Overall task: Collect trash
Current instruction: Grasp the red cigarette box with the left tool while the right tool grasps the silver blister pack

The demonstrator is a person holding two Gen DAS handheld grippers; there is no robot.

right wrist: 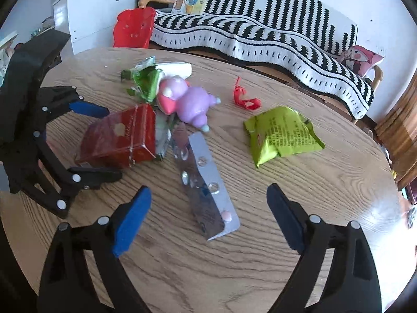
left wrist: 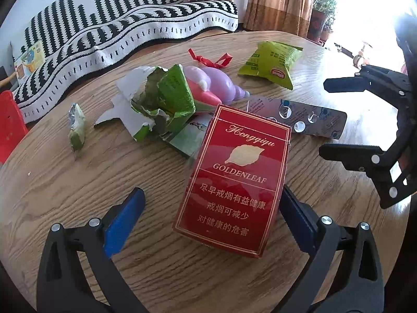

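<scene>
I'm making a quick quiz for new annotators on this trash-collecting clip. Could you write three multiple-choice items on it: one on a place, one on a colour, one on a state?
1. Where is the red cigarette box?
A. Between the left gripper's fingers
B. On the sofa
C. Under the green snack bag

2. What colour is the ribbon on the table?
A. Blue
B. Red
C. Yellow

3. How does the right gripper stand?
A. Shut on the pill strip
B. Shut on the ribbon
C. Open, holding nothing

Answers:
1 A: the left wrist view shows the box between the spread fingers of the left gripper.
2 B: the ribbon is bright red in both views.
3 C: its fingers stand wide apart on either side of the pill strip, gripping nothing.
</scene>
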